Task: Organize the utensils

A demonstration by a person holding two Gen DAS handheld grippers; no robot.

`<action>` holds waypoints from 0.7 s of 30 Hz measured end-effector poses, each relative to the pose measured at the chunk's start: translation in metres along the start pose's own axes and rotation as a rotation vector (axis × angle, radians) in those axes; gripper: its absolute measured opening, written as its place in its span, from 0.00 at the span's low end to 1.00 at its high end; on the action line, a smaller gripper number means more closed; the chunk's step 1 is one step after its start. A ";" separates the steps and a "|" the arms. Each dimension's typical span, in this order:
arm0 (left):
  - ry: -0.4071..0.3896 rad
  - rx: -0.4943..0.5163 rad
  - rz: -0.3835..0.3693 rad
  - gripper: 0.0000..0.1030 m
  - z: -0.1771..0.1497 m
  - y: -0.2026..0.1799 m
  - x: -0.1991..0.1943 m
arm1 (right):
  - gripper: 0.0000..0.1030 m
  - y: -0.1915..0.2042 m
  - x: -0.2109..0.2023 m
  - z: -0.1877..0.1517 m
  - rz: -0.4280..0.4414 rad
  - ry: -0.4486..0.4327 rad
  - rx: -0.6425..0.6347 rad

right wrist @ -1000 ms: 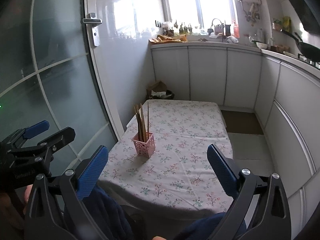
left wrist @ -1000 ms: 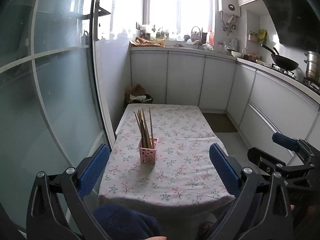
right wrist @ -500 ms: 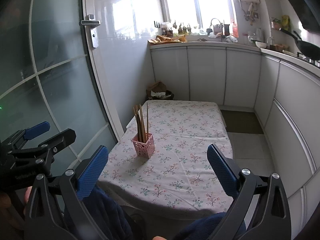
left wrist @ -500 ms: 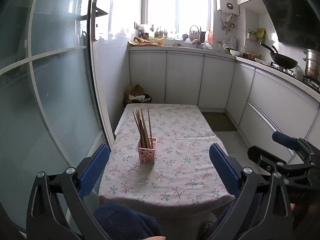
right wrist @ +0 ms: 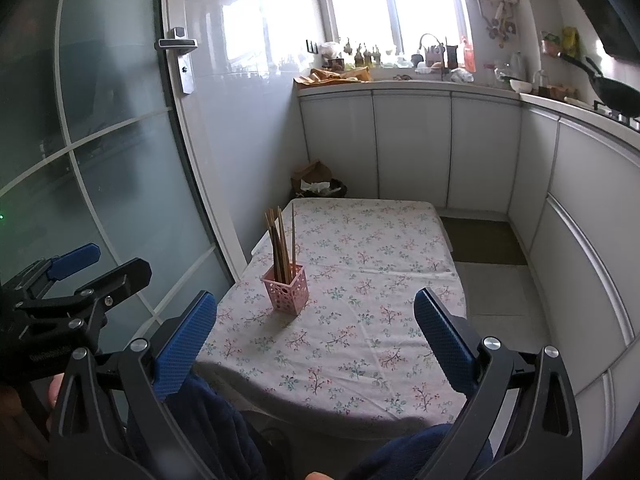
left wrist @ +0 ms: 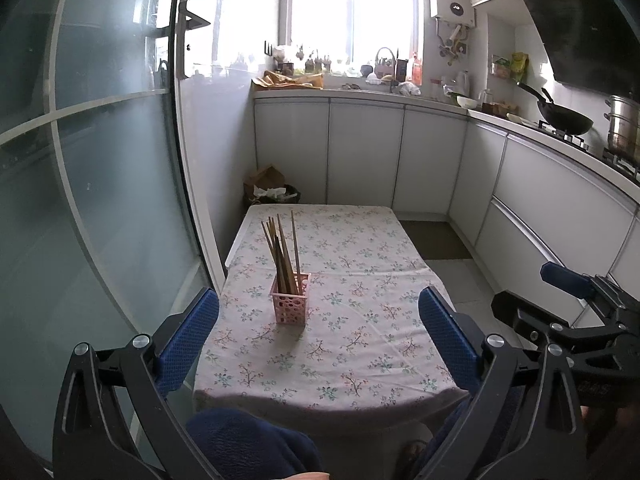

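Apparently the sorting is finished or nearly so: every chopstick in view stands upright in one pink holder point(left wrist: 290, 298) at centre frame of the left wrist view, and nothing lies loose on the floral tablecloth point(left wrist: 360, 320) around it. Judged from this, little or nothing remains, unless utensils wait outside the frame.

By count there is one holder and one bundle of chopsticks point(left wrist: 282, 254); the sticks overlap, so roughly eight to ten is the best estimate, with one standing slightly apart at the right of the bundle.

Both claws are spread wide and carry nothing. The left gripper point(left wrist: 318, 334) frames the table from the lower part of its view, well short of the holder. The right gripper point(right wrist: 316, 330) does likewise, with the holder point(right wrist: 286, 290) just above and left of its centre.
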State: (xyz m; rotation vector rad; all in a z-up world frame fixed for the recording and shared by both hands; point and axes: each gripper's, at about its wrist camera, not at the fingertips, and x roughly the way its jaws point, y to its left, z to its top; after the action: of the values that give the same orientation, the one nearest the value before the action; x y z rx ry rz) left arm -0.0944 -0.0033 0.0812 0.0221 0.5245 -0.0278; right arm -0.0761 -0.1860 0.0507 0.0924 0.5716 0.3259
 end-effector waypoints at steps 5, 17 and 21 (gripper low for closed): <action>0.001 0.000 -0.001 0.93 0.000 0.000 0.000 | 0.93 0.001 0.000 0.000 0.001 0.000 -0.003; 0.001 0.000 -0.001 0.93 0.000 0.000 0.000 | 0.93 0.001 0.000 -0.001 0.001 0.003 -0.002; 0.001 0.002 0.000 0.93 0.000 -0.001 0.000 | 0.93 0.001 0.000 -0.001 0.000 0.005 -0.002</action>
State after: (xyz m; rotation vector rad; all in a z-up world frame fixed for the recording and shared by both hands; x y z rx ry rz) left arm -0.0948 -0.0038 0.0812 0.0237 0.5250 -0.0282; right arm -0.0771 -0.1852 0.0505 0.0898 0.5761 0.3267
